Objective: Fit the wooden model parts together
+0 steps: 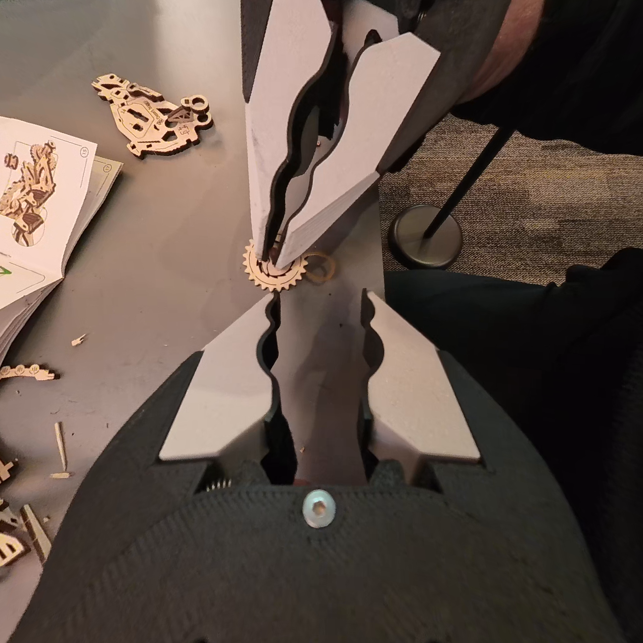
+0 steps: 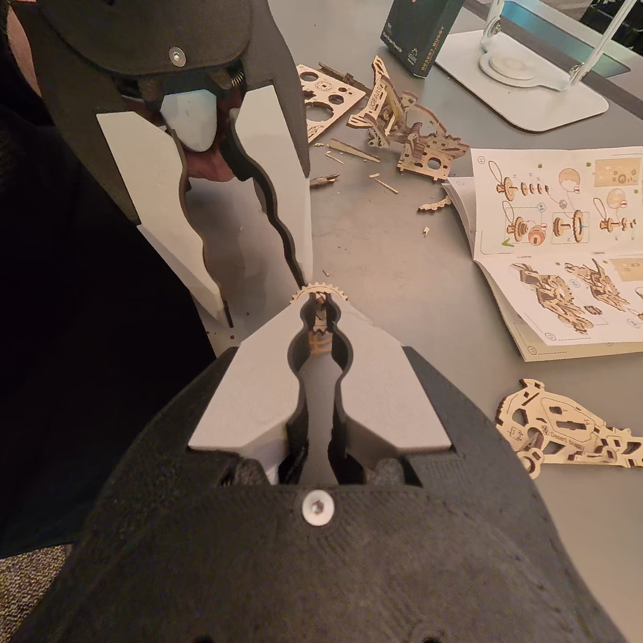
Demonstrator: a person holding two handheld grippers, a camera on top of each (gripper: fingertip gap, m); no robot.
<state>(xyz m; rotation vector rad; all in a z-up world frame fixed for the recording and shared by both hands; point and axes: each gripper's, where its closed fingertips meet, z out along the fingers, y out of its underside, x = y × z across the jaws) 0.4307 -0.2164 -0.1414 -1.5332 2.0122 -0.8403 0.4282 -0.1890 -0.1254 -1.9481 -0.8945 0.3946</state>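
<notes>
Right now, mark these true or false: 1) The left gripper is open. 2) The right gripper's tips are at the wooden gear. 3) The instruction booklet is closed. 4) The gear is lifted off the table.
1) True: the left gripper has its jaws apart, holding nothing.
2) True: the right gripper meets the wooden gear at its hub.
3) False: the instruction booklet lies open.
4) False: the gear lies flat on the table.

Pale toothed wooden gear (image 1: 275, 269) flat on grey table, small shaft piece (image 2: 319, 315) at hub.
</notes>
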